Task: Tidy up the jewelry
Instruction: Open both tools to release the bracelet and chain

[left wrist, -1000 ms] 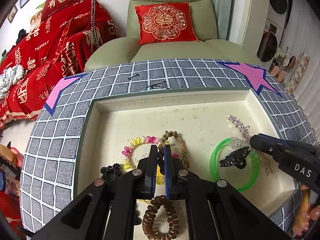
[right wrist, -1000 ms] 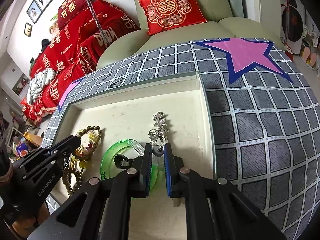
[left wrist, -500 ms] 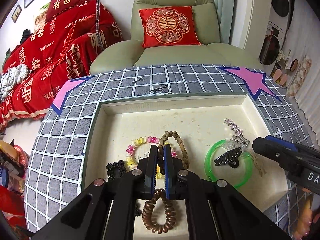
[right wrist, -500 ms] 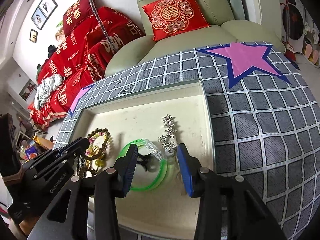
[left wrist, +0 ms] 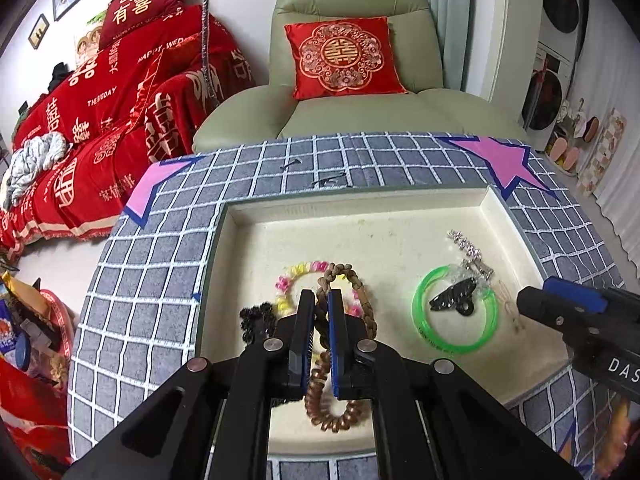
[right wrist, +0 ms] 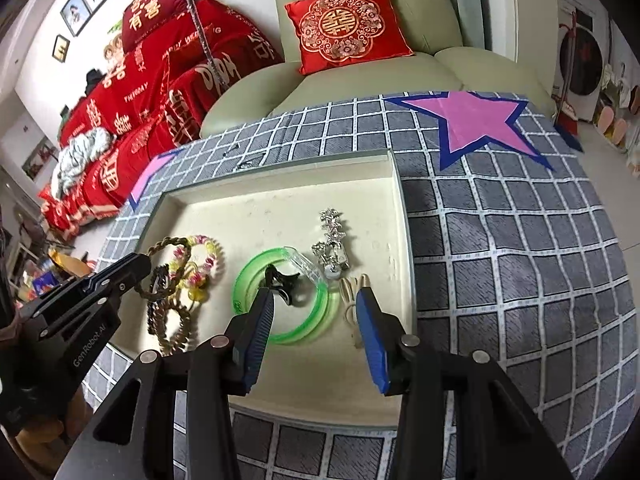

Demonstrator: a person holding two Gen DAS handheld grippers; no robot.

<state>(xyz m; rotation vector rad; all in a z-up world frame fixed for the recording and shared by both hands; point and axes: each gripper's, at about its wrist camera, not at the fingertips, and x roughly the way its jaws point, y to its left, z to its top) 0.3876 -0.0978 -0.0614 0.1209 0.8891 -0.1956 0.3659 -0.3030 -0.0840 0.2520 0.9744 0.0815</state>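
A cream tray [left wrist: 360,200] [right wrist: 280,176] holds the jewelry. My left gripper [left wrist: 320,298] is shut on a brown braided band [left wrist: 362,292], above a brown coil tie [left wrist: 332,404]. A pink-and-yellow bead bracelet [left wrist: 294,274] and a black scrunchie [left wrist: 256,318] lie beside them. My right gripper [right wrist: 314,294] is open over the tray's right part with nothing gripped. Just beyond its fingertips lie a silver star clip [right wrist: 332,240], a green bangle [right wrist: 248,280], a black claw clip [right wrist: 286,282] and a pale thin piece [right wrist: 348,296]. The left gripper [right wrist: 136,264] shows at the braid [right wrist: 166,244].
The tray sits on a grey checked cloth [right wrist: 500,240] with a pink star [right wrist: 476,124] at the back right and another [left wrist: 148,196] at the back left. A green armchair with a red cushion [left wrist: 344,60] stands behind. Red bedding [left wrist: 100,120] is at the left.
My right gripper opened and let go of the silver star clip, which now lies in the tray. Both grippers drew back and up a little. The left stays shut on the braid.
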